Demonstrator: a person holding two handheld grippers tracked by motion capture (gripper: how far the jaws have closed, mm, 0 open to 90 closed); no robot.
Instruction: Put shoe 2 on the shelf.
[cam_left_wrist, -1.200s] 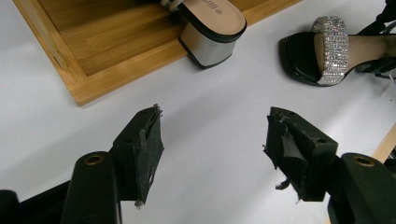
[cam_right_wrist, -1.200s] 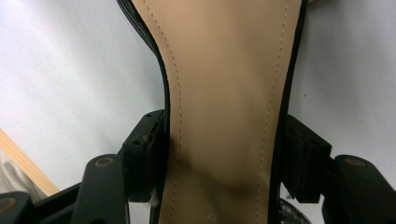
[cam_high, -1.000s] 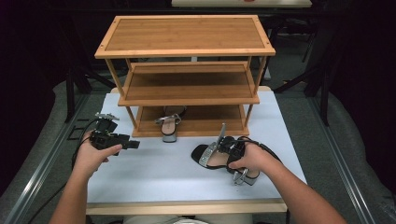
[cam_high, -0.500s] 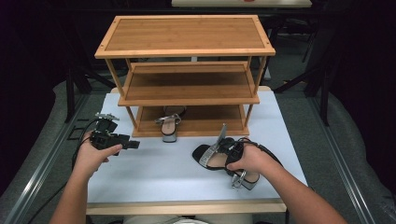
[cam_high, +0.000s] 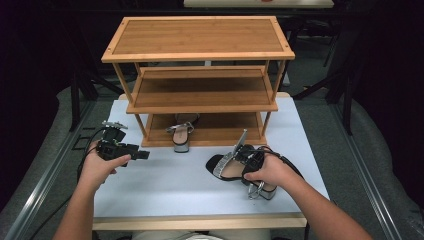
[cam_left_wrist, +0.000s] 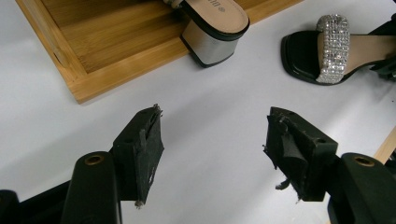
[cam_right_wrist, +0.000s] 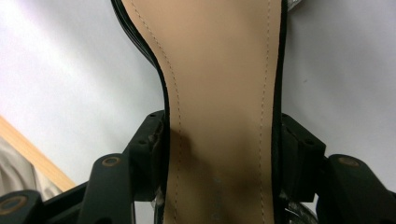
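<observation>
A black sandal (cam_high: 221, 164) with a rhinestone strap and a silver block heel lies on the white table (cam_high: 175, 185), front right. My right gripper (cam_high: 253, 159) is shut on its middle. In the right gripper view both jaws press the edges of the tan insole (cam_right_wrist: 224, 84), with the right gripper (cam_right_wrist: 222, 154) around it. The matching sandal (cam_high: 180, 135) sits on the bottom shelf of the wooden shoe rack (cam_high: 200, 37), its heel (cam_left_wrist: 211, 41) hanging over the front edge. My left gripper (cam_high: 141, 154) hovers open over the table's left side. The left gripper (cam_left_wrist: 212, 140) holds nothing.
The rack has three bamboo shelves; the top and middle shelf (cam_high: 200, 92) are bare. The bottom shelf's front rail (cam_left_wrist: 107, 81) lies just ahead of the left jaws. The held sandal's toe (cam_left_wrist: 322, 51) lies to their right. A wooden strip (cam_high: 200, 221) edges the table's front.
</observation>
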